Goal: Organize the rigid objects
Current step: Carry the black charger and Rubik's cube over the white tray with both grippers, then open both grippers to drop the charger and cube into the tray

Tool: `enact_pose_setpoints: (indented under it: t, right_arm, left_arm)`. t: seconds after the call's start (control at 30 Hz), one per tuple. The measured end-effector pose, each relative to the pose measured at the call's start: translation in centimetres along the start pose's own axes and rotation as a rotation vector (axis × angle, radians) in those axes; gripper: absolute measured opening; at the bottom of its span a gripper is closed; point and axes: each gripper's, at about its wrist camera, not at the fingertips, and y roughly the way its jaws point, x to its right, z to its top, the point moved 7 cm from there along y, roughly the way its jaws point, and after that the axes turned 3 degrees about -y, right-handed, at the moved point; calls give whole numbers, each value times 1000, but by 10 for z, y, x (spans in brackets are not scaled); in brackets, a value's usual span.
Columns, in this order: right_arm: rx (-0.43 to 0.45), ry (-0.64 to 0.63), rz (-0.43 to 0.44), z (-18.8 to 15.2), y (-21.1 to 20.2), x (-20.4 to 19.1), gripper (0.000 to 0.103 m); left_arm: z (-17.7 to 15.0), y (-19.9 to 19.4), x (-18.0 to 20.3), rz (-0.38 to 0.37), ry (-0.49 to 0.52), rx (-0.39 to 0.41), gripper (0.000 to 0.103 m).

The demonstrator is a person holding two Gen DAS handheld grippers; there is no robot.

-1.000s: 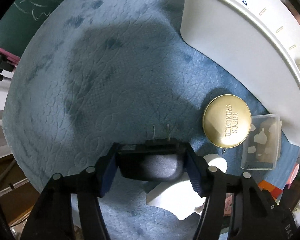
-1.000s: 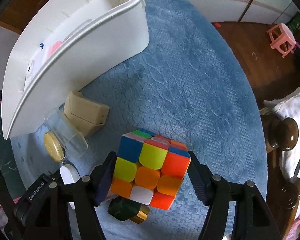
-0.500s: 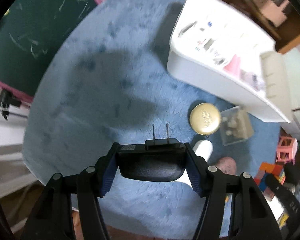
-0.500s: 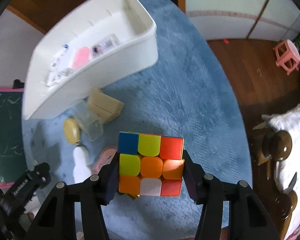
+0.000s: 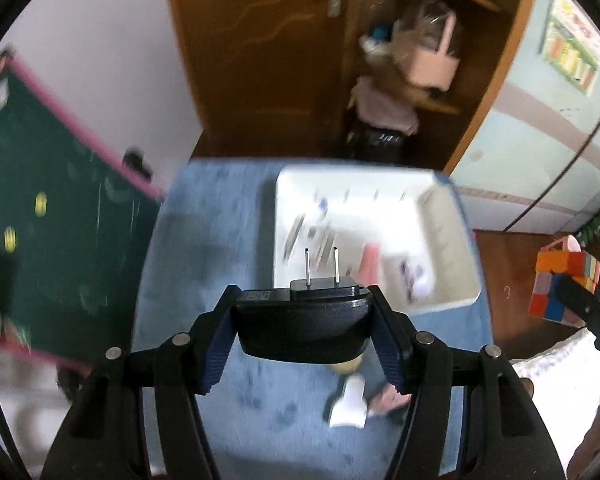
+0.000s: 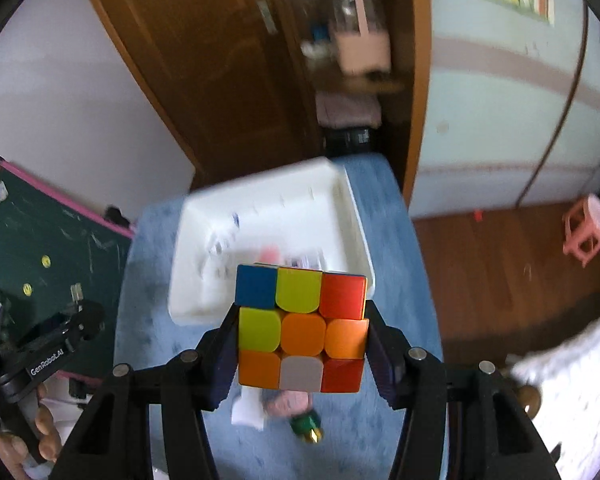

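My left gripper (image 5: 302, 334) is shut on a black plug adapter (image 5: 302, 326) whose two metal prongs point forward, high above the blue round table (image 5: 204, 240). My right gripper (image 6: 302, 354) is shut on a colourful puzzle cube (image 6: 302, 326), also held high. That cube (image 5: 562, 288) shows at the right edge of the left wrist view. The white bin (image 5: 444, 248) with several small items inside stands at the table's far side, below and ahead of both grippers; in the right wrist view the white bin (image 6: 340, 200) lies just behind the cube.
On the table near me lie a white bottle (image 5: 350, 406), a pink object (image 6: 288, 404) and a green-and-gold piece (image 6: 308, 428). A green chalkboard (image 5: 48, 248) leans at the left. A wooden shelf unit (image 5: 380, 60) stands behind. A pink stool (image 6: 586, 228) sits on the floor.
Both grippers have risen well above the table with their objects and tilted up, so the bin's inside and the room behind came into view. The right jaws closed onto the cube.
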Motion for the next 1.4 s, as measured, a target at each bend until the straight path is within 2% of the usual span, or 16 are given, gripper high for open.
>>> enact_pose_setpoints:
  t: [0.13, 0.27, 0.37, 0.47, 0.63, 0.9, 1.1, 1.33, 1.37, 1.4]
  right_arm:
    - [64, -25, -11, 45, -13, -8, 57]
    - [108, -44, -30, 82, -13, -15, 57]
    - [118, -50, -52, 106, 7, -18, 57]
    - [81, -58, -66, 118, 43, -20, 57]
    - [-35, -62, -90, 106, 132, -14, 57]
    - [-184, -34, -131, 70, 249, 3, 57]
    - [-228, -30, -167, 65, 288, 12, 57]
    - [-272, -46, -180, 63, 305, 13, 57]
    - [-278, -48, -182, 62, 307, 13, 58]
    - [-274, -60, -188, 63, 307, 12, 58]
  left_arm:
    - [46, 4, 19, -23, 62, 46, 65]
    - [79, 31, 36, -37, 116, 49, 65]
    - [96, 64, 48, -56, 131, 20, 65]
    - [106, 99, 60, -68, 144, -23, 65]
    - [91, 192, 67, -57, 145, -138, 65]
    - [61, 290, 68, -32, 117, -280, 65]
    - [56, 315, 74, -17, 134, -314, 65]
    - [57, 326, 74, -14, 113, -333, 66]
    - [57, 327, 75, -22, 117, -337, 69]
    - [56, 324, 75, -29, 122, -339, 84]
